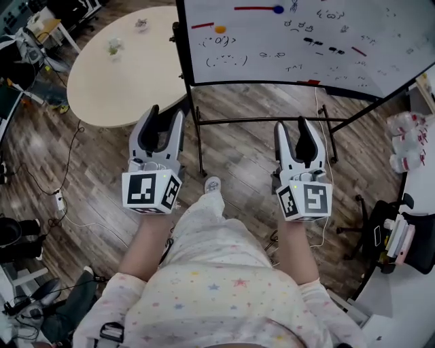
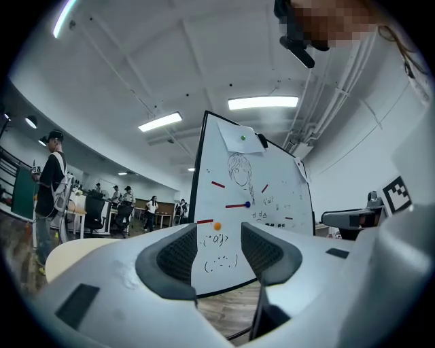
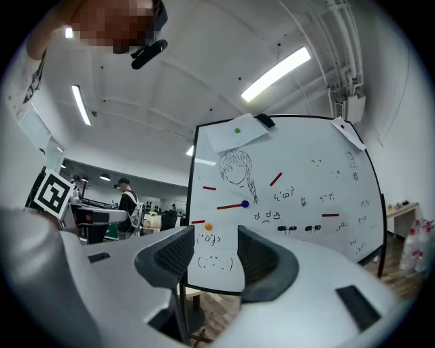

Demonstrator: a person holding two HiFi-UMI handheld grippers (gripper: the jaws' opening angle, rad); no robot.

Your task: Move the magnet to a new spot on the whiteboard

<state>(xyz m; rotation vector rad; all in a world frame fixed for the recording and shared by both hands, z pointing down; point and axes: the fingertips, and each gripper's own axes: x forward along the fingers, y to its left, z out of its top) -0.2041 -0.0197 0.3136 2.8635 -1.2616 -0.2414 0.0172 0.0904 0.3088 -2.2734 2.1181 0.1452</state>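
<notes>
The whiteboard (image 1: pixel 306 41) stands on its frame ahead of me, covered in small drawings. On it sit a round orange magnet (image 1: pixel 219 29), a round blue magnet (image 1: pixel 278 9) at the end of a red strip, and other red strips. My left gripper (image 1: pixel 165 117) and right gripper (image 1: pixel 292 126) hang side by side at waist height, well short of the board. Both are open and hold nothing. Between the left jaws I see the orange magnet (image 2: pixel 217 225); the right gripper view shows the orange magnet (image 3: pixel 208 227) and the blue magnet (image 3: pixel 245 203) beyond its jaws.
A round beige table (image 1: pixel 122 68) stands left of the board. The board's black stand legs (image 1: pixel 258 121) spread over the wood floor in front of my feet. A power strip (image 1: pixel 59 200) and cables lie at left. Bottles (image 1: pixel 408 143) and a desk are at right. People (image 2: pixel 51 190) stand far behind.
</notes>
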